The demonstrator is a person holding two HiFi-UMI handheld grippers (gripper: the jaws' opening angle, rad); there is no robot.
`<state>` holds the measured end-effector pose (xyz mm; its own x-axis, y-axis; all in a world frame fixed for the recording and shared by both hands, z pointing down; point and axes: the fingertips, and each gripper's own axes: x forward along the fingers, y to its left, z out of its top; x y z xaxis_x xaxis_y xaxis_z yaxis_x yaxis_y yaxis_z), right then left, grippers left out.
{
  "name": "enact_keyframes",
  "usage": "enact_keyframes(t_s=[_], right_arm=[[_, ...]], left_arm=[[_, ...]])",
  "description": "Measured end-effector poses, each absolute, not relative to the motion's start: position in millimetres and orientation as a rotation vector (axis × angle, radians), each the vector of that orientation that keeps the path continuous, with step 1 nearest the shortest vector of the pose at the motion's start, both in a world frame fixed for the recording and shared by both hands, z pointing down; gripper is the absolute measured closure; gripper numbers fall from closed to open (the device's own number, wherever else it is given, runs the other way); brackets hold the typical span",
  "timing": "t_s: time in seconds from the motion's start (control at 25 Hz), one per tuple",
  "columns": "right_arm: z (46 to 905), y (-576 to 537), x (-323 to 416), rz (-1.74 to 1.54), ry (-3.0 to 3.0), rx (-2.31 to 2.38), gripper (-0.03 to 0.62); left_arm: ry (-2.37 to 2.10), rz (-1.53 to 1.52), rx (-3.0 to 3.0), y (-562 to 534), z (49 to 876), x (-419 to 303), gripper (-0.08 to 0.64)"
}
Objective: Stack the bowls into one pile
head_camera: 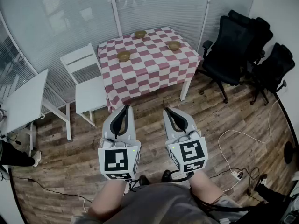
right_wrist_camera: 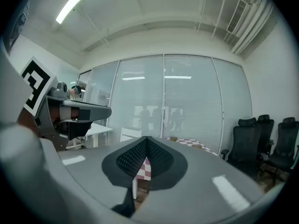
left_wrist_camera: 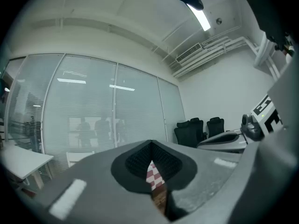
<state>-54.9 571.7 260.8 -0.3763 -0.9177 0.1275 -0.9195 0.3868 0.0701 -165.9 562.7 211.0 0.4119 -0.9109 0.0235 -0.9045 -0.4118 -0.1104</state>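
Three brown bowls stand apart on the red-and-white checked table (head_camera: 154, 71): one at the front left (head_camera: 124, 56), one at the back (head_camera: 140, 33), one on the right (head_camera: 174, 45). I stand well short of the table on the wooden floor. My left gripper (head_camera: 124, 108) and right gripper (head_camera: 167, 110) are held side by side, level and pointing at the table. Both are shut with nothing between the jaws. In the right gripper view the shut jaws (right_wrist_camera: 146, 142) frame the tablecloth, with two bowls (right_wrist_camera: 174, 138) small beyond them. The left gripper view shows only cloth past its shut jaws (left_wrist_camera: 151, 147).
A white chair (head_camera: 88, 80) stands at the table's left side and a white desk (head_camera: 23, 99) farther left. Black office chairs (head_camera: 233, 50) crowd the right. Cables and a power strip (head_camera: 236, 173) lie on the floor at right. Glass walls with blinds close the back.
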Motion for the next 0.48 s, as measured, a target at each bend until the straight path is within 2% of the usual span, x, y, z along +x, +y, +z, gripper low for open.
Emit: enact_keyframes(t_s=[0.48], right_arm=[[264,567,-21,0.035,-2.571,1.605,0.566]], left_arm=[[1.677,-0.14,-2.549,560,217,-125,0.56]])
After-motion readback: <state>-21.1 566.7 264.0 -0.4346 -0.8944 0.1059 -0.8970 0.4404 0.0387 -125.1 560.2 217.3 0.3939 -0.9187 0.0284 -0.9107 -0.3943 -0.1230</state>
